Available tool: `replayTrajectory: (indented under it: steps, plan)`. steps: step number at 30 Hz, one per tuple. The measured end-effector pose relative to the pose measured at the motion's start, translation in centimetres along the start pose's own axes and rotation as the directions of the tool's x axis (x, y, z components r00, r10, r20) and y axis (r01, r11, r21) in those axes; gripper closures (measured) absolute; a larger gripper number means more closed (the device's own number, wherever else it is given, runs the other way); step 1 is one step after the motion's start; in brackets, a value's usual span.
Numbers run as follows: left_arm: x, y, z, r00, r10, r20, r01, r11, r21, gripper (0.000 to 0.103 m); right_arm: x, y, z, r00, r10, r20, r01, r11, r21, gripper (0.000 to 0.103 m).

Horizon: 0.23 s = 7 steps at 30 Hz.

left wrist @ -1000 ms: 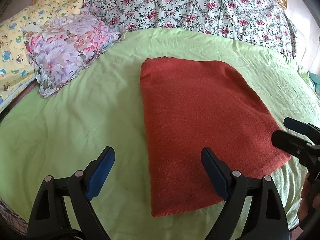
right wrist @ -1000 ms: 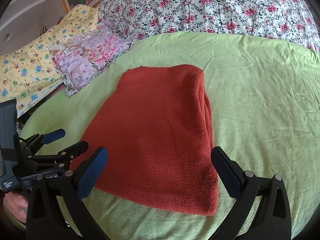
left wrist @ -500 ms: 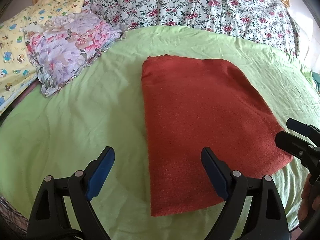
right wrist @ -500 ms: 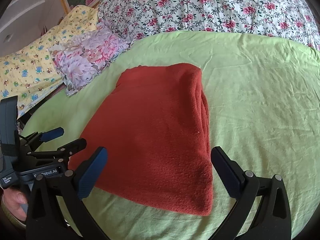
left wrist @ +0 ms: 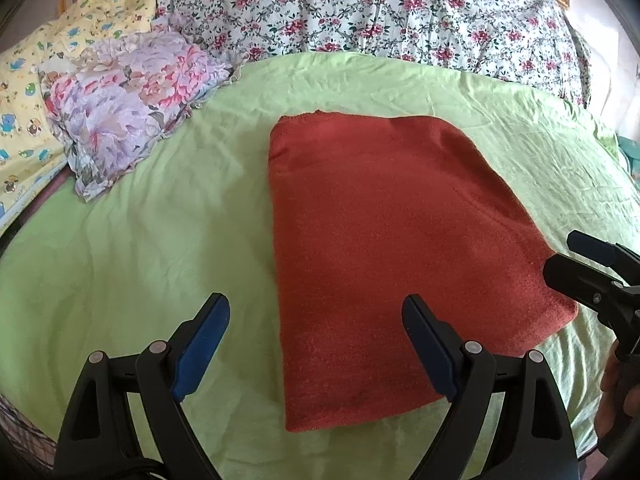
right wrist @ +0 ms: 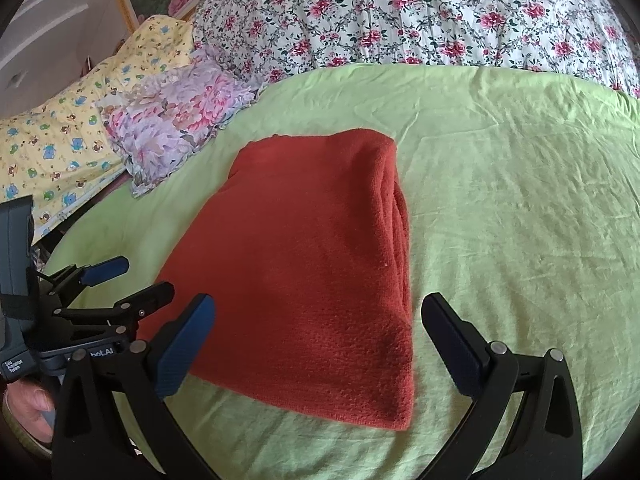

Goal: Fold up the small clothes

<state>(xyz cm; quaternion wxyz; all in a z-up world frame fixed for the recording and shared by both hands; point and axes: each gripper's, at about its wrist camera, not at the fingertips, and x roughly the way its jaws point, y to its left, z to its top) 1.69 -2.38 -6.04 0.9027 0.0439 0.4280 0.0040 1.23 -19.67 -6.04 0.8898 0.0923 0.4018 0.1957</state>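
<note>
Folded rust-red cloth (left wrist: pixel 384 248) on a green bedsheet (left wrist: pixel 132 248), between two wide-open grippers.

Left gripper (left wrist: pixel 316 344) hangs over the cloth's near left edge, one blue-padded finger above the sheet, the other above the fleecy, rectangular fabric, jaws wide apart and empty. Right gripper (right wrist: pixel 318 344) hangs over the near right corner, where stacked folds show along the edge, jaws likewise spread, gripping nothing.

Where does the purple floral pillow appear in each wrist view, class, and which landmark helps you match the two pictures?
Left wrist view: purple floral pillow, upper left.
Right wrist view: purple floral pillow, upper left, nearer the middle.
Shared landmark: the folded red cloth on the green sheet.
</note>
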Motion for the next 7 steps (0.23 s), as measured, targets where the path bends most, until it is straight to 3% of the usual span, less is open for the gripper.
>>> replayTrajectory:
  steps: [7]
  plan:
    - [-0.61,-0.38,-0.37,0.999,0.025,0.021,-0.025,0.999,0.023,0.014,0.0,0.32,-0.12,1.0,0.014,0.004,-0.014,1.0,-0.001,0.0]
